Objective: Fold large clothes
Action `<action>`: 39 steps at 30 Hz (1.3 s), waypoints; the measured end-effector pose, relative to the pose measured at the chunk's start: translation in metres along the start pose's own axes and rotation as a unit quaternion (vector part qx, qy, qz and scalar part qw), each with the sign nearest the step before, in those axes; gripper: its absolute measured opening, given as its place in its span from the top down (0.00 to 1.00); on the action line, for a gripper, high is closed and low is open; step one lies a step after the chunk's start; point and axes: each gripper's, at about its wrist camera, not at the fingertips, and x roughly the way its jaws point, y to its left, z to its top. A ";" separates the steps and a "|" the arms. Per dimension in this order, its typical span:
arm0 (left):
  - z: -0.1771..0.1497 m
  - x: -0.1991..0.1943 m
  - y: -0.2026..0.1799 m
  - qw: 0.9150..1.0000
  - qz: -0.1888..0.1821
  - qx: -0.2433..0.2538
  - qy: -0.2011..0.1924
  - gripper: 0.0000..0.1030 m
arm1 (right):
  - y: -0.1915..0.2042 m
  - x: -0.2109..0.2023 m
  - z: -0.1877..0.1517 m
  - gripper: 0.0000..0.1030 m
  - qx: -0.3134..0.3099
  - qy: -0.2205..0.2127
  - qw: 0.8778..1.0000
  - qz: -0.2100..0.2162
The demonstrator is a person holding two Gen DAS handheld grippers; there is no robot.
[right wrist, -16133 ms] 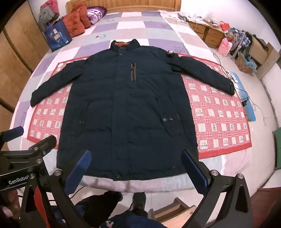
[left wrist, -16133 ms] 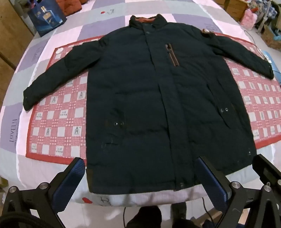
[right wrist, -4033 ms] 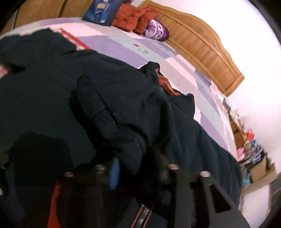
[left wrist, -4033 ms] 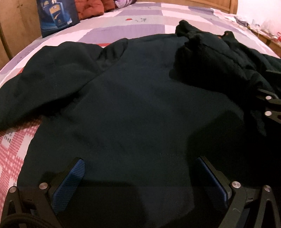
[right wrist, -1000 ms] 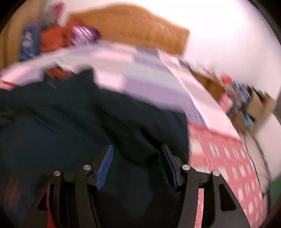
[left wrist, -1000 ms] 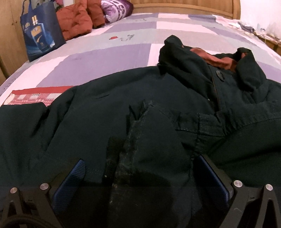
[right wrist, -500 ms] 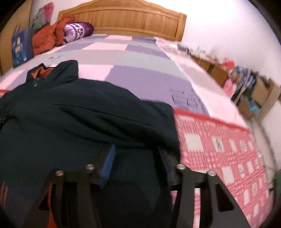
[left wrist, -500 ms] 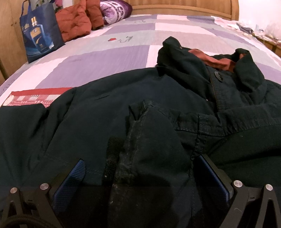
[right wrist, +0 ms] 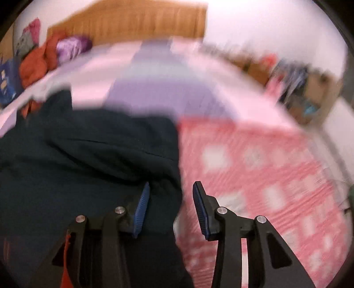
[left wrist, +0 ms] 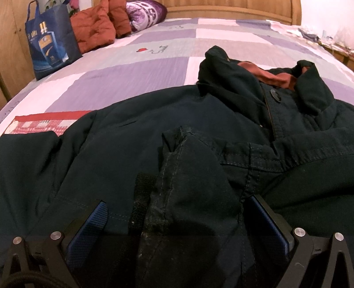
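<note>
A large dark navy coat (left wrist: 137, 141) with a rust-lined collar (left wrist: 272, 75) lies on the bed, its sleeves folded in over the body. A sleeve cuff (left wrist: 194, 177) rests between the wide-apart blue pads of my left gripper (left wrist: 177, 217), which is open. In the blurred right wrist view the coat (right wrist: 88, 155) fills the left side. My right gripper (right wrist: 170, 199) is open over the coat's right edge, its left pad (right wrist: 141, 206) against the fabric.
A red-and-white checked mat (right wrist: 254, 168) lies under the coat on the purple patchwork bedspread (left wrist: 137, 73). A blue shopping bag (left wrist: 49, 42), orange cushions (left wrist: 97, 28) and a purple pillow (left wrist: 143, 11) sit by the wooden headboard (right wrist: 132, 20). Cluttered furniture stands at the right.
My right gripper has opened wider and swung right, toward the coat's edge over the checked mat. The left gripper and cuff have barely moved.
</note>
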 end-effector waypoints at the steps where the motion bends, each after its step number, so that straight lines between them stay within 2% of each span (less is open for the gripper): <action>1: 0.000 0.000 0.000 1.000 0.000 0.000 0.000 0.00 | 0.004 -0.001 0.000 0.59 -0.021 -0.013 1.000 -0.011; 3: 0.000 0.000 0.000 1.000 0.001 0.001 0.000 0.00 | 0.010 -0.001 0.001 0.59 -0.047 -0.017 0.998 -0.024; 5: 0.000 0.000 0.001 1.000 0.001 0.000 0.000 0.00 | 0.011 -0.009 0.003 0.59 -0.044 -0.023 0.998 -0.032; 7: 0.000 -0.001 0.000 1.000 0.000 -0.001 -0.001 0.00 | 0.023 -0.028 0.003 0.59 -0.059 -0.048 0.995 -0.066; 9: 0.000 -0.001 0.000 1.000 0.001 0.000 -0.001 0.00 | 0.043 -0.059 -0.004 0.59 -0.068 -0.092 0.993 -0.041; 11: 0.001 -0.001 0.000 1.000 0.002 0.000 -0.001 0.00 | 0.067 -0.074 -0.014 0.59 -0.094 -0.104 0.990 -0.004; 14: 0.001 -0.001 0.000 1.000 0.003 0.001 -0.001 0.00 | 0.099 -0.074 -0.033 0.59 -0.146 -0.080 0.986 0.030; 16: 0.001 -0.001 0.001 1.000 0.002 0.001 -0.002 0.00 | 0.090 -0.069 -0.042 0.59 -0.142 -0.074 0.987 0.018; 19: 0.001 0.000 0.002 1.000 0.000 0.000 -0.003 0.00 | 0.038 -0.060 -0.042 0.59 -0.056 -0.056 0.997 -0.013; 20: 0.001 0.000 0.002 1.000 0.001 0.000 -0.003 0.00 | 0.023 -0.057 -0.042 0.55 -0.036 -0.045 0.998 -0.041; 23: 0.001 0.000 0.003 1.000 -0.001 -0.001 -0.002 0.00 | 0.001 -0.057 -0.037 0.55 -0.006 -0.032 0.997 -0.067; 25: 0.001 0.000 0.002 1.000 0.002 0.002 -0.003 0.00 | 0.009 -0.065 -0.035 0.55 -0.004 -0.038 0.996 -0.078; 27: 0.001 0.000 0.002 1.000 0.003 0.003 -0.003 0.00 | 0.023 -0.081 -0.035 0.55 -0.009 -0.067 0.996 -0.055; 29: 0.001 0.000 0.002 1.000 0.005 0.004 -0.003 0.00 | 0.060 -0.092 -0.035 0.55 -0.033 -0.081 0.996 -0.018; 31: 0.002 -0.001 0.001 1.000 0.010 0.010 -0.003 0.00 | 0.096 -0.089 -0.037 0.55 -0.059 -0.071 0.996 0.008; 32: 0.002 -0.003 0.001 1.000 0.009 0.011 -0.003 0.00 | 0.108 -0.084 -0.040 0.52 -0.067 -0.061 0.996 0.013; 33: 0.003 -0.005 0.002 1.000 0.009 0.013 -0.002 0.00 | 0.118 -0.074 -0.045 0.51 -0.075 -0.049 0.996 -0.006; 35: 0.003 -0.012 0.006 1.000 0.004 0.015 0.002 0.00 | 0.125 -0.061 -0.052 0.51 -0.082 -0.047 0.995 -0.023; 39: 0.000 -0.025 0.028 1.000 -0.006 0.007 0.011 0.00 | 0.118 -0.057 -0.056 0.51 -0.072 -0.053 0.996 -0.009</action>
